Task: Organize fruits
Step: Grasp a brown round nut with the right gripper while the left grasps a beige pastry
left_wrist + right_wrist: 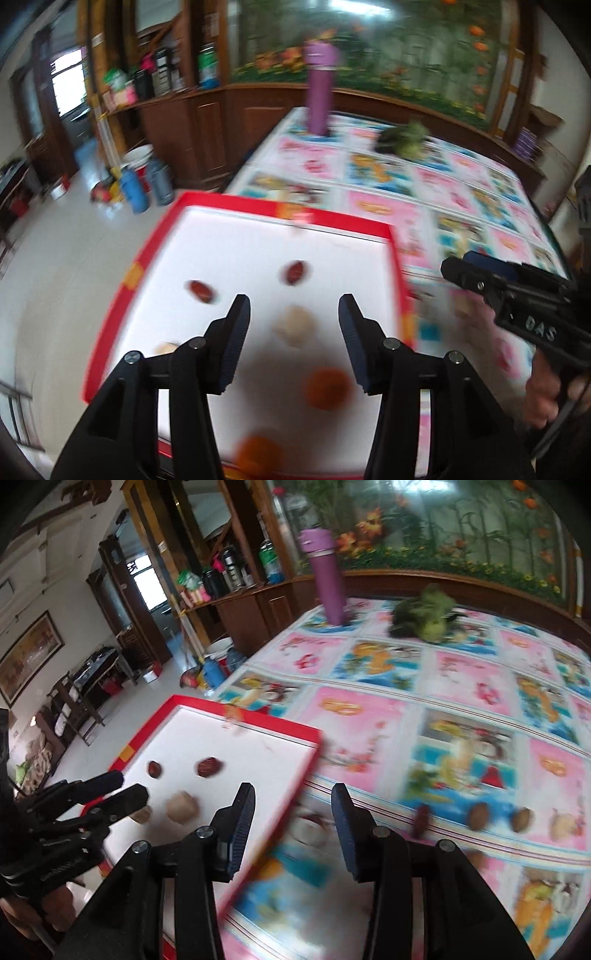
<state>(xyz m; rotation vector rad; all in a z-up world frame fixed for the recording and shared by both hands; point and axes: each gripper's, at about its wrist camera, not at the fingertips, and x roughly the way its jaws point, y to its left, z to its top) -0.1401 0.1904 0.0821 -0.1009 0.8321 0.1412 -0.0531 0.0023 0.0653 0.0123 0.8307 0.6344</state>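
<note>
1. The left gripper [295, 314] hangs over the red tray [354, 225], its fingers wide apart and holding nothing.
2. The tray holds two red dates [295, 272], a pale round fruit [293, 325] and two orange fruits [327, 384].
3. The right gripper [293, 805] is wide too, empty, above the cartoon tablecloth [369, 716] just beside the tray.
4. More small fruits [480, 815] lie on the cloth to the right.
5. A purple bottle [327, 579] stands far back.
</note>
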